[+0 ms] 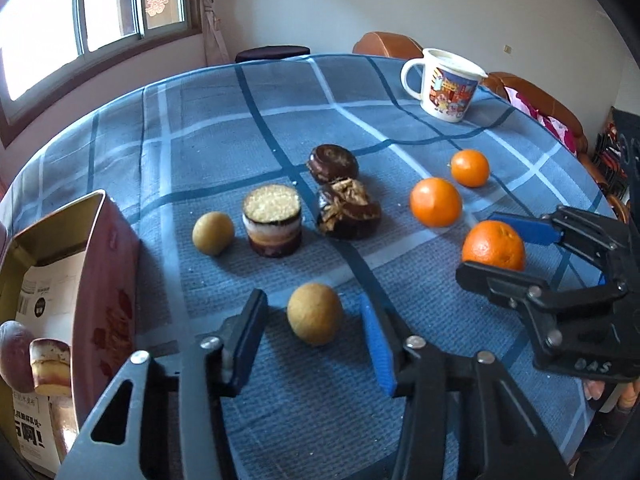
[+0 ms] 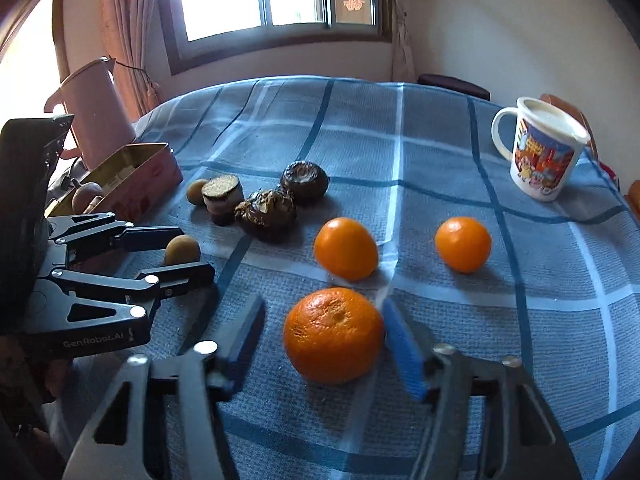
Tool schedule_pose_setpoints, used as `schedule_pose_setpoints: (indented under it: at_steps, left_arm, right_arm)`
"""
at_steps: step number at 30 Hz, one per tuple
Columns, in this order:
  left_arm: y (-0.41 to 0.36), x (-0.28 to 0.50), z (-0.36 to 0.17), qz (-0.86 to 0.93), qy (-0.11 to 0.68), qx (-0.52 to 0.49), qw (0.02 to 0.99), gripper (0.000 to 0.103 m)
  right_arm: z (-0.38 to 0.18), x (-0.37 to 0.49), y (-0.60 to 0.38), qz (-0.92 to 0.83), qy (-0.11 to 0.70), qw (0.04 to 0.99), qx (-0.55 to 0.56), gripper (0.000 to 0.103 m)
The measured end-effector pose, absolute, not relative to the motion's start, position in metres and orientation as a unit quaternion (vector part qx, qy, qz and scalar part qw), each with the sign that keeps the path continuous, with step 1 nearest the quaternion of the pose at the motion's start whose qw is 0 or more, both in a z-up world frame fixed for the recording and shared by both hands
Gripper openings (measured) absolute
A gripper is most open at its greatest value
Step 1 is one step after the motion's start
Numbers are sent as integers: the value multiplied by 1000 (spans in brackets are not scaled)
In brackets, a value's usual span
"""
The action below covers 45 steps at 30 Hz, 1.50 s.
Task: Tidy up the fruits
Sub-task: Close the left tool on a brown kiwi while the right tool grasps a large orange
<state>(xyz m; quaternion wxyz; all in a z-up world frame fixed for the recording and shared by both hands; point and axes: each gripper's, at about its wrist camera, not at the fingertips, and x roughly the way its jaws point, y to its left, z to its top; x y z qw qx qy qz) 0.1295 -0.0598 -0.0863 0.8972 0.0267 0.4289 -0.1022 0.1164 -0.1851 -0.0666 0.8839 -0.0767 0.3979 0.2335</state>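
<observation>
We have the tabletop (image 1: 280,92), under its blue checked cloth, carrying everything. At its left edge stands an open red tin (image 1: 104,264) with cakes already inside, and at the far right a printed mug (image 1: 444,84). Three dark cakes (image 1: 274,220) sit in the middle of the cloth.

Our right gripper (image 2: 320,336) straddles the nearest orange (image 2: 334,334): the blue pad appears to touch its right side, while a clear gap remains at the left finger, so it is spread and not yet pinching. Two more oranges (image 2: 346,248) lie just beyond it.

Our left gripper (image 1: 316,340) is likewise spread around a small tan fruit (image 1: 315,314), with cloth showing on both sides of it. A second tan fruit (image 1: 213,233) rests beside the cakes.

We judge that both hands are at the grasping step. Next, each gripper needs to shut squarely across the widest part of its round fruit, so nothing rolls away, before lifting.
</observation>
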Motion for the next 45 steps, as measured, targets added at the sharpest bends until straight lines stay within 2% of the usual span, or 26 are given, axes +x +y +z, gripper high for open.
schedule_pose_setpoints:
  at_steps: [3,45]
  left_arm:
    - [-58,129,-85,-101,427,27,898,27]
    - [-63,80,-49,-91,290,32,952,27]
  right_arm:
    - [-68,118,-185,232,403,882,-78,51]
    - [-37,77,-185,257,275,922,-93,50]
